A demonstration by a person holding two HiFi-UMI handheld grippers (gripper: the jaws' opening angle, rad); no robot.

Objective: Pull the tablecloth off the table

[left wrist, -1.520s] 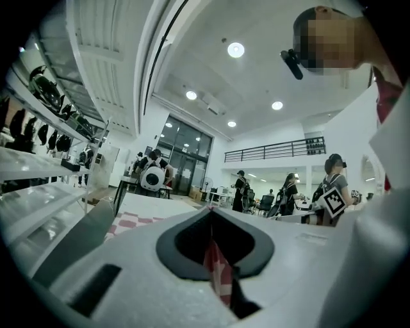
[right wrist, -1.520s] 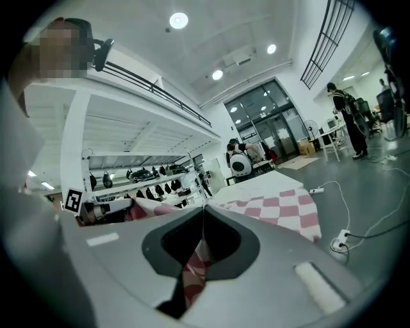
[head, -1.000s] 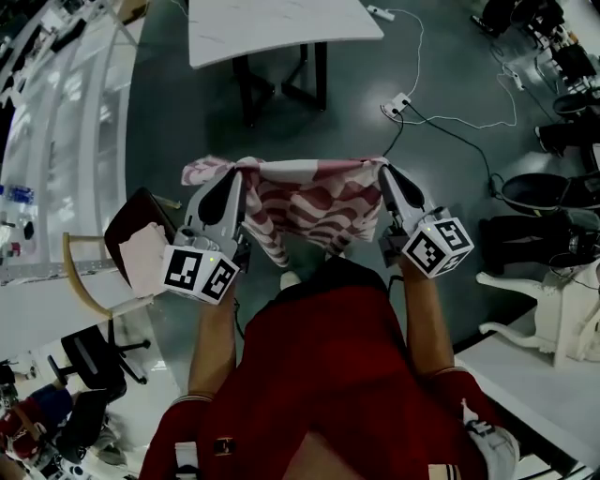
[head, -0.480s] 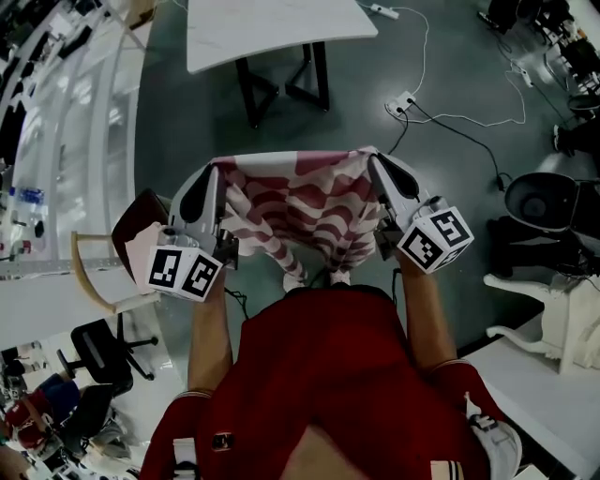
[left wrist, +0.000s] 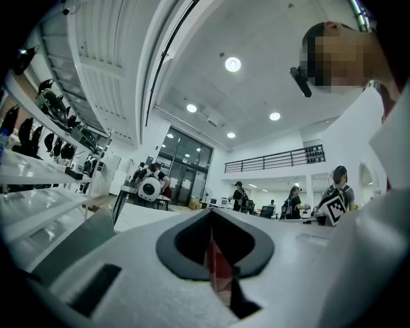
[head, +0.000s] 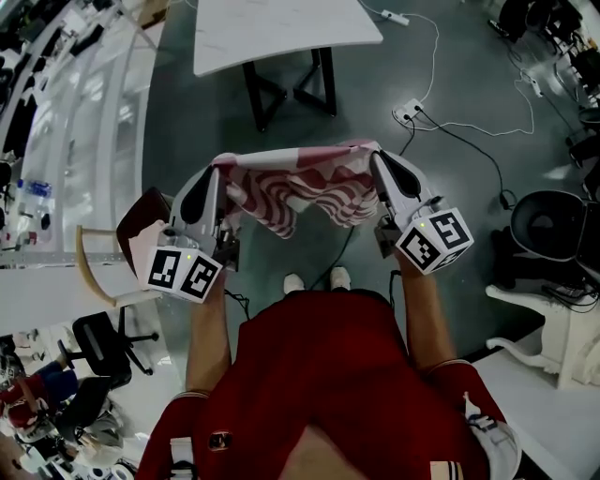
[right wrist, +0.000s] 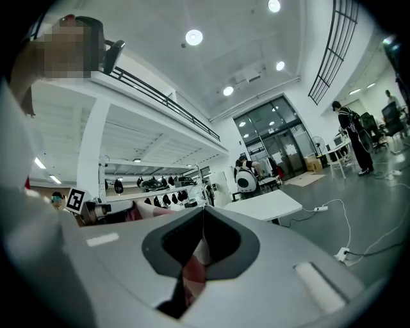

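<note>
Grey floor (head: 469, 225) spreads below, and a white table (head: 281, 28) stands well apart at the far side. The red-and-white tablecloth (head: 300, 187) hangs in the air between the two tools, sagging in the middle. The left gripper (head: 220, 166) pinches one upper edge, jaws pressed together on the fabric. The right gripper (head: 374, 156) pinches the other the same way.

Head view: camera on person's head, faces steeply down, close over own torso. left gripper (head: 218, 173) at frame left, right gripper (head: 375, 161) at frame right, floor (head: 450, 216) well below.
Left gripper view: camera rides gripper, looks along jaws, tilted up toward ceiling (left wrist: 256, 38). Jaws very near lens.
Right gripper view: same mount, faces more level across hall.
Shared: white bench (head: 281, 28) in head view, same bench (right wrist: 266, 205) in right gripper view. tablecloth (head: 300, 187) in all three.
</note>
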